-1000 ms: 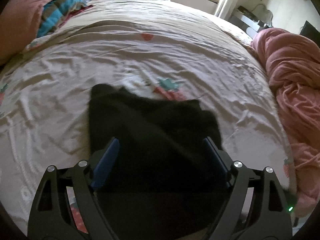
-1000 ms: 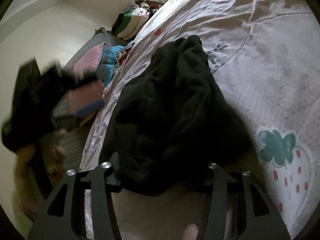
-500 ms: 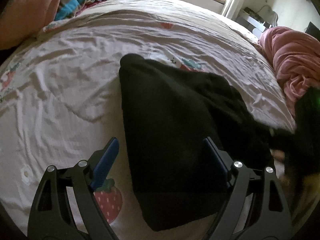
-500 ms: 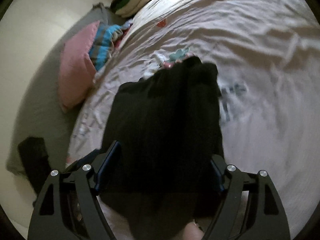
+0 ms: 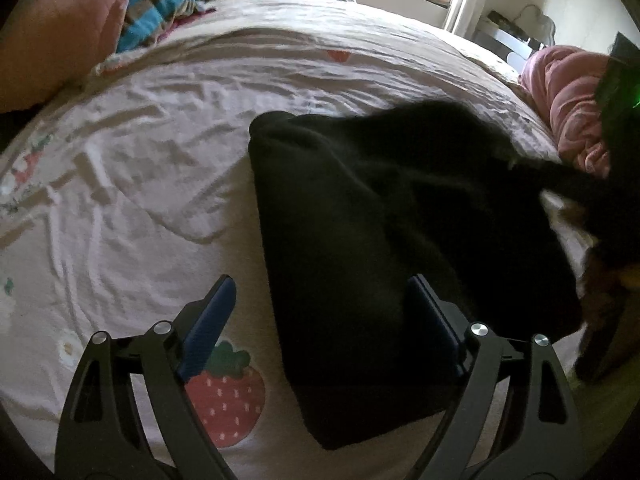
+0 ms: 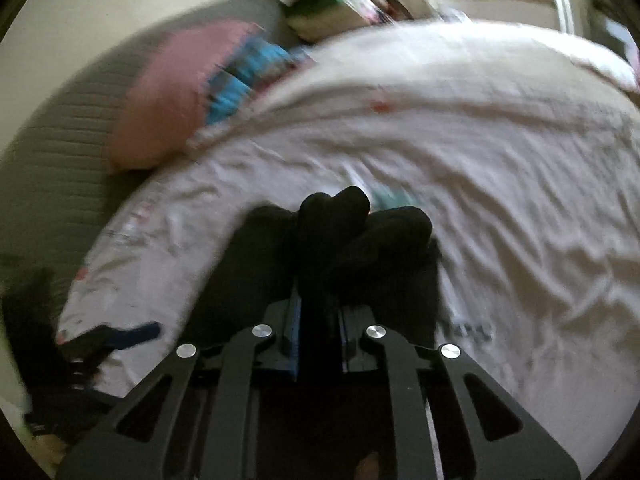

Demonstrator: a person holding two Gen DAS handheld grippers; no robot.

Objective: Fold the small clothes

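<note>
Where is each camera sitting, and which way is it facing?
Left wrist: rides the left gripper, looking down across the bed at the black garment; its open blue-padded fingers show.
Right wrist: rides the right gripper, aimed over the bed toward the pink pillow; its jaws have just been closing, pinching a bunch of garment.
Shared: bed, garment, pillow.

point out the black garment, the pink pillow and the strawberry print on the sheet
black garment [image 5: 360,216]: left wrist view, middle of the cloth
pink pillow [image 6: 168,104]: right wrist view, centre of its face
strawberry print [image 5: 226,396]: left wrist view, red body of the berry
</note>
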